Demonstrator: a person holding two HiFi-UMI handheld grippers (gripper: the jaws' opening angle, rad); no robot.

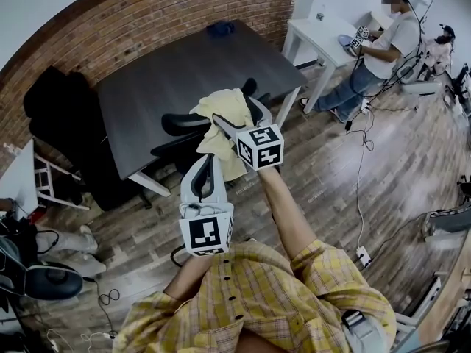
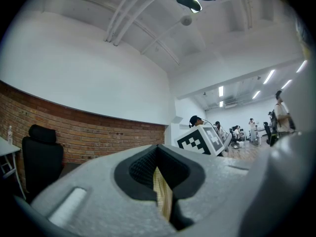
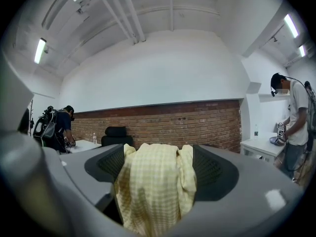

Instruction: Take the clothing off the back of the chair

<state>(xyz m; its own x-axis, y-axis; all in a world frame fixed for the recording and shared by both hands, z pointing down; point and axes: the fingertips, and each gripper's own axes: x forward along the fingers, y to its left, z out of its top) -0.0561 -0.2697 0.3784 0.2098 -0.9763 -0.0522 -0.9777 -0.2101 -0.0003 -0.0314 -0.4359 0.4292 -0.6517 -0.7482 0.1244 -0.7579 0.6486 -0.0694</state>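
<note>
Spanning the clothing (image 3: 154, 181), the right hand-held gripper (image 3: 158, 166) has its jaws set wide. One dark pad sits on either side of the bunched yellow checked fabric. The cloth fills most of the gap, with no clear squeeze on it.

Left hand-held gripper (image 2: 161, 184): jaws narrow, almost together, pinched on a thin edge of the same yellow cloth.

Head view: both are held out ahead of the person. The right one is further forward, at the top of the garment. The left one is nearer and lower, at its hanging side.

Clothing location: draped over the back of a black office chair (image 1: 182, 126), upper part heaped on the backrest, the rest hanging down the near face.

The chair is pushed in against a dark grey worktop (image 1: 169, 72), with a small blue item (image 1: 221, 28) at its far end. A brick wall (image 1: 140, 17) runs behind. Wooden floor (image 1: 324, 182) lies below. A second person (image 1: 383, 46) stands at a white table (image 1: 313, 31), well apart to the right.
</note>
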